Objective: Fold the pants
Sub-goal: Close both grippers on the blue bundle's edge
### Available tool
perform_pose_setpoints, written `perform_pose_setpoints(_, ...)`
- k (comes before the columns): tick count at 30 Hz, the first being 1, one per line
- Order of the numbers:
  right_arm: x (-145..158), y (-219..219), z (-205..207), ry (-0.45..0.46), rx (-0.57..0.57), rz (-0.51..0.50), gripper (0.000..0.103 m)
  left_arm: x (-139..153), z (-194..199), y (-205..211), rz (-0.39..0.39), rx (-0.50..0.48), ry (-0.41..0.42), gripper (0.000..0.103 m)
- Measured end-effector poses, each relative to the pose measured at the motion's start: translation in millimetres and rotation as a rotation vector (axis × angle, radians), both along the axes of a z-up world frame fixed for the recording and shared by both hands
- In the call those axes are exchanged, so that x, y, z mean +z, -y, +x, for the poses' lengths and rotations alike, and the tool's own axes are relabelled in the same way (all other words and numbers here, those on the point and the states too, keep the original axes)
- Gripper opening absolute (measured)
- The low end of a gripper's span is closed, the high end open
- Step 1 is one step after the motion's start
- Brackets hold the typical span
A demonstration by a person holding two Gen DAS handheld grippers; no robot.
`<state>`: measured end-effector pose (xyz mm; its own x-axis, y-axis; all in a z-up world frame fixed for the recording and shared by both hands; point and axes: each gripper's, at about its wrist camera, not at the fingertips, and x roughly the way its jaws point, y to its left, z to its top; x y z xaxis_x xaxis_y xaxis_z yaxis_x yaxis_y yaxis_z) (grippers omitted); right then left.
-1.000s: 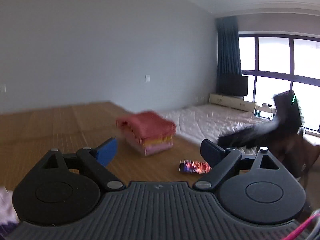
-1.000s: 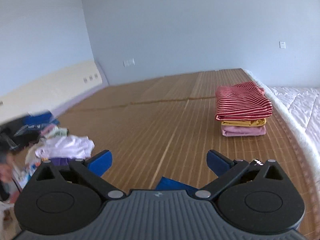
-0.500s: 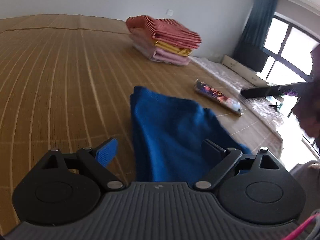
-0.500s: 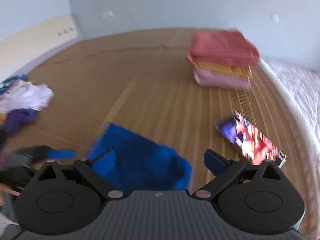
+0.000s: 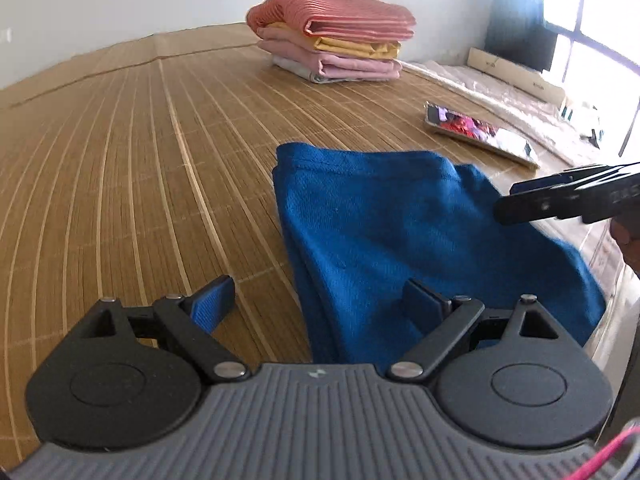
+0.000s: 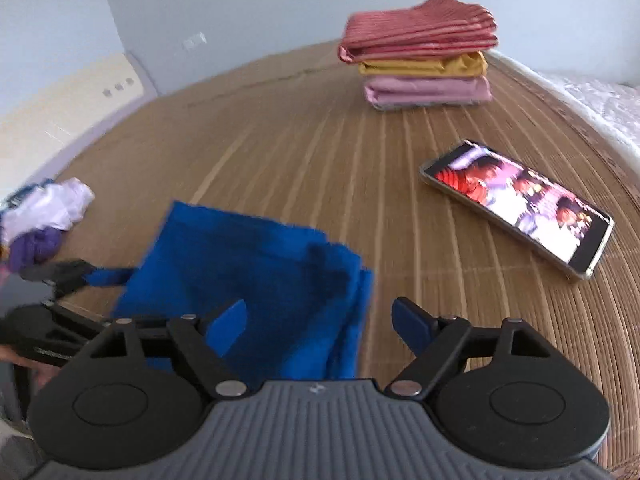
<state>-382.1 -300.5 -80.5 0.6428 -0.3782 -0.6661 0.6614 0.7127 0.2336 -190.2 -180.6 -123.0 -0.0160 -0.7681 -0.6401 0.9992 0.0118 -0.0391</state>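
Note:
Blue pants (image 5: 404, 224) lie partly folded on the bamboo mat (image 5: 132, 148); the right wrist view shows the blue pants (image 6: 256, 276) too. My left gripper (image 5: 320, 300) is open, low over their near left edge, with nothing between its fingers. My right gripper (image 6: 320, 320) is open above their near right edge. In the left wrist view the right gripper (image 5: 560, 196) comes in from the right, over the cloth. In the right wrist view the left gripper (image 6: 92, 276) shows at the left edge of the pants.
A stack of folded clothes (image 5: 336, 36), red striped on top, stands at the far side of the mat. A phone (image 6: 520, 200) with a lit screen lies to the right of the pants. Loose white and purple garments (image 6: 40, 220) lie at the left. A white mattress (image 6: 592, 96) borders the mat.
Both grippers have tipped down from looking across the room and moved closer to the blue pants. Both have stayed open.

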Motion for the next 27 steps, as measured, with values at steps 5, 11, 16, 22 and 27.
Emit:
perform_pose_setpoints(5,-12.9,-3.0,-3.3,0.045,0.053,-0.042,0.075,-0.7,-5.4,2.2,0.009,-0.044,0.007,0.091)
perform_pose_setpoints(11,-19.1,-6.3,-3.1,0.082,0.082,-0.095,0.049,-5.7,-18.2,5.2,-0.024,-0.074,-0.009,0.082)
perform_pose_setpoints(16,-23.4,-5.7,-2.1,0.109,0.093,-0.115,0.037,-6.9,-22.9,7.2,-0.060,-0.095,-0.032,0.062)
perform_pose_setpoints(22,-19.9,-11.0,8.3,0.057,0.054,-0.130,0.020,-8.9,-23.7,6.8,-0.095,-0.082,-0.059,0.040)
perform_pose_setpoints(27,-17.7,-11.0,15.1,0.046,0.052,-0.140,0.014,-7.7,-20.6,8.3,-0.104,-0.085,-0.106,0.020)
